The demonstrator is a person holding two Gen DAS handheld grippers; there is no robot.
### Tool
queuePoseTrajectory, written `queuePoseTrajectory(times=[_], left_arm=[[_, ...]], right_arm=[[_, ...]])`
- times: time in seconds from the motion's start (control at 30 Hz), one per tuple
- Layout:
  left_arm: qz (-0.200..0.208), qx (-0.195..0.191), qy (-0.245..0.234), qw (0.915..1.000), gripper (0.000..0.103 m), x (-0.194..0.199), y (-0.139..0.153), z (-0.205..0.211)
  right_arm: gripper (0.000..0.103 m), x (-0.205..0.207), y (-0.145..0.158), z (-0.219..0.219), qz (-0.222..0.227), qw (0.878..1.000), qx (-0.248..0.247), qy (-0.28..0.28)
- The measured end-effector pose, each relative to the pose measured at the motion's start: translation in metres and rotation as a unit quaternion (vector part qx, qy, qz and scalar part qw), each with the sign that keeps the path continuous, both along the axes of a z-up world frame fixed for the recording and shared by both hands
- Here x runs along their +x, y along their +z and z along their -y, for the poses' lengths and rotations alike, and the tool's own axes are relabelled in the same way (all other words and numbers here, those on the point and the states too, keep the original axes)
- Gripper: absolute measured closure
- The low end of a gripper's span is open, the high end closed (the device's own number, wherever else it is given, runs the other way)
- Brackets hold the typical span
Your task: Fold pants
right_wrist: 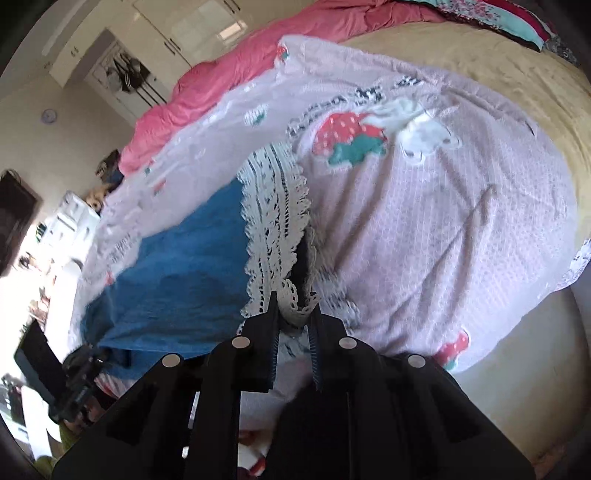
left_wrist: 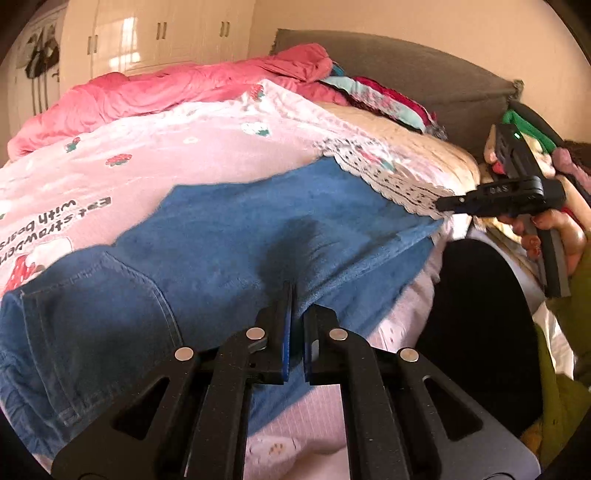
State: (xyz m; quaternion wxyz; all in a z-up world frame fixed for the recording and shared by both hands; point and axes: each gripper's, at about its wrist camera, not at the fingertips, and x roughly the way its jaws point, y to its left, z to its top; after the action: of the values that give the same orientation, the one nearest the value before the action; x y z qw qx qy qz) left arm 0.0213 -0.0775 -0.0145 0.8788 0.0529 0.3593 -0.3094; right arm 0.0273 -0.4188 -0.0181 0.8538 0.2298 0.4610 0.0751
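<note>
The blue denim pants (left_wrist: 229, 236) lie spread across a pink strawberry-print blanket (left_wrist: 155, 147) on the bed (left_wrist: 417, 147), with a stitched back pocket (left_wrist: 99, 291) at the near left and a white lace hem (left_wrist: 384, 177) at the far right end. The left hand-held gripper (left_wrist: 297, 291) sits at the near edge of the denim, its blue-padded fingers (left_wrist: 286, 332) drawn close together with a fold of the blue cloth caught between their tips. The right hand-held gripper (left_wrist: 441, 205), seen from the left wrist view at the right side of the scene, points its closed tip at the lace corner of the pants, held by a hand (left_wrist: 554, 232) with painted nails.

From the right wrist view, the right hand-held gripper (right_wrist: 293, 308) has its fingers narrowed onto the scalloped lace hem (right_wrist: 277, 229), a bit of lace pinched between the tips. The blue pants (right_wrist: 184, 266) stretch away to the left of the lace, and the pink blanket (right_wrist: 424, 221) fills the right. A crumpled coral-pink duvet (left_wrist: 166, 92) lies along the far side of the bed, a grey headboard (left_wrist: 406, 66) stands behind it, and white wardrobe doors (left_wrist: 159, 33) stand at the far left.
</note>
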Motion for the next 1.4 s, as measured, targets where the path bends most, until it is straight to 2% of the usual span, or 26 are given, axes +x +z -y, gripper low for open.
queuePoseTrajectory(times=[0.23,0.33,0.43,0.5,0.57,0.63,0.67,0.8,0.83,0.97,1.07,1.1,1.17,1.23,1.27,1.33,1.4], left_arm=[[-0.025,0.017,-0.009,0.9995,0.102,0.004,-0.014,0.004],[-0.047,0.031,-0.013,0.9983,0.101,0.009,-0.026,0.008],[-0.049,0.042,-0.015,0.9978,0.101,0.009,-0.03,0.01],[-0.052,0.037,-0.015,0.9978,0.101,0.01,-0.029,0.008],[-0.055,0.034,-0.017,0.9978,0.1,0.009,-0.028,0.007],[-0.057,0.037,-0.018,0.9975,0.098,0.006,-0.027,0.006],[-0.058,0.036,-0.021,0.9974,0.094,0.004,-0.026,0.005],[-0.071,0.013,-0.007,0.9974,0.076,-0.005,-0.016,-0.007],[-0.069,0.006,0.006,0.9976,0.067,-0.009,-0.011,-0.014],[-0.052,-0.012,0.07,0.9962,0.055,-0.022,0.012,-0.051],[-0.029,-0.008,0.159,0.9868,0.04,-0.028,0.028,-0.092],[-0.031,0.004,0.203,0.9786,0.038,-0.028,0.03,-0.109],[-0.048,0.007,0.261,0.964,0.034,-0.026,0.027,-0.134],[-0.078,-0.006,0.331,0.9405,0.034,-0.021,0.018,-0.162],[-0.088,-0.015,0.348,0.9335,0.034,-0.02,0.014,-0.171],[-0.107,-0.04,0.355,0.928,0.034,-0.015,0.008,-0.179],[-0.113,-0.041,0.343,0.9315,0.039,-0.008,0.002,-0.174]], right_arm=[[0.089,-0.005,-0.01,0.002,-0.013,1.0,-0.006,-0.003],[0.089,-0.003,-0.018,0.001,-0.026,0.999,-0.019,-0.009],[0.086,-0.003,-0.017,-0.005,-0.025,0.998,-0.05,-0.005],[0.07,-0.008,-0.007,-0.007,-0.021,0.996,-0.085,-0.015],[0.069,-0.015,0.009,-0.008,0.002,0.991,-0.129,-0.029],[0.066,-0.023,0.028,-0.016,0.043,0.984,-0.17,-0.029],[0.064,-0.025,0.034,-0.023,0.058,0.983,-0.176,-0.014],[0.059,-0.02,0.033,-0.083,0.086,0.975,-0.158,0.132],[0.059,-0.016,0.029,-0.094,0.082,0.973,-0.151,0.154],[0.059,0.007,0.008,-0.132,0.052,0.965,-0.147,0.211],[0.054,0.024,-0.003,-0.14,0.034,0.965,-0.149,0.213],[0.054,0.029,-0.008,-0.139,0.027,0.966,-0.15,0.21],[0.053,0.028,-0.012,-0.139,0.016,0.968,-0.15,0.202],[0.053,0.027,-0.015,-0.137,0.016,0.969,-0.145,0.201],[0.053,0.026,-0.015,-0.137,0.016,0.969,-0.144,0.199],[0.053,0.024,-0.016,-0.136,0.016,0.97,-0.142,0.196],[0.053,0.023,-0.017,-0.135,0.015,0.97,-0.142,0.196]])
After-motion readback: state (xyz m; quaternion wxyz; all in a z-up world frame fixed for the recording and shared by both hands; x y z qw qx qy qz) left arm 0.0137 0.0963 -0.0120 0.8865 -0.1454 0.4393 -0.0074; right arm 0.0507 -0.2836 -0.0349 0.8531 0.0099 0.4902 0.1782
